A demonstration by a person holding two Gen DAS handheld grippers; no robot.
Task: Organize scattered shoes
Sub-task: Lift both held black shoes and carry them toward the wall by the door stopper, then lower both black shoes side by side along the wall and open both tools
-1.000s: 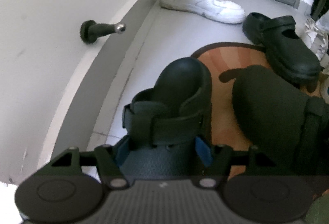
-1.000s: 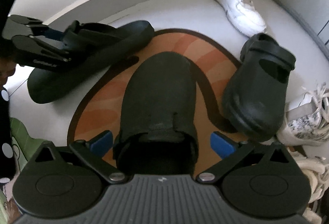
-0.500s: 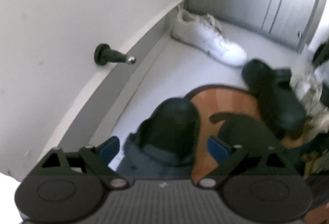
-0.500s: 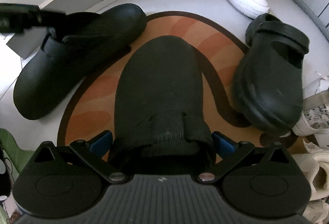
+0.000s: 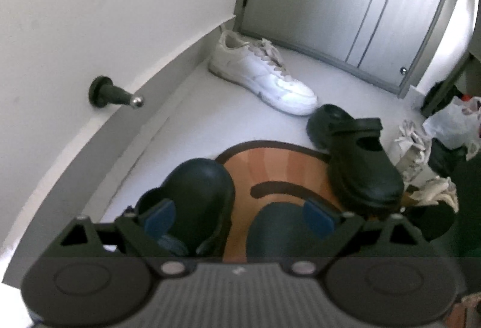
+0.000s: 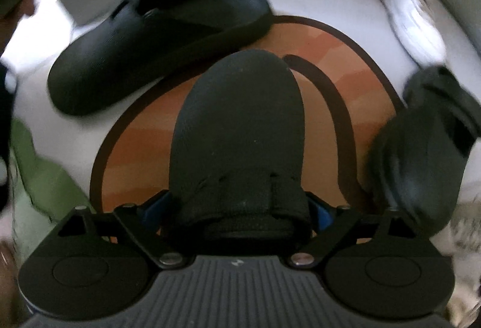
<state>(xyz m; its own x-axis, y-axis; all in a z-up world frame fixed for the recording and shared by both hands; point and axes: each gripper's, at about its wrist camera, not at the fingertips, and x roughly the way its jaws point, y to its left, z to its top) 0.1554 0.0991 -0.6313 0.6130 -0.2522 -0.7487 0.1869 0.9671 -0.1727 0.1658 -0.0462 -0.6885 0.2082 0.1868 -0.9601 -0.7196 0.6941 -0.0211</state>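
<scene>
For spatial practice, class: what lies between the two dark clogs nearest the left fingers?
Only a bare strip of orange mat, shown in the left wrist view.

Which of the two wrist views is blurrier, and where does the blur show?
Right wrist view: heavy motion smear at the edges, on the white sneaker and strapped clog; the middle black clog stays fairly sharp. Left wrist view: only soft, the sneaker readable.

The left gripper [image 5: 239, 215] has opened off its clog [image 5: 195, 192]; the right gripper's [image 6: 237, 209] fingers have closed, seemingly onto the slipper [image 6: 240, 129].
</scene>
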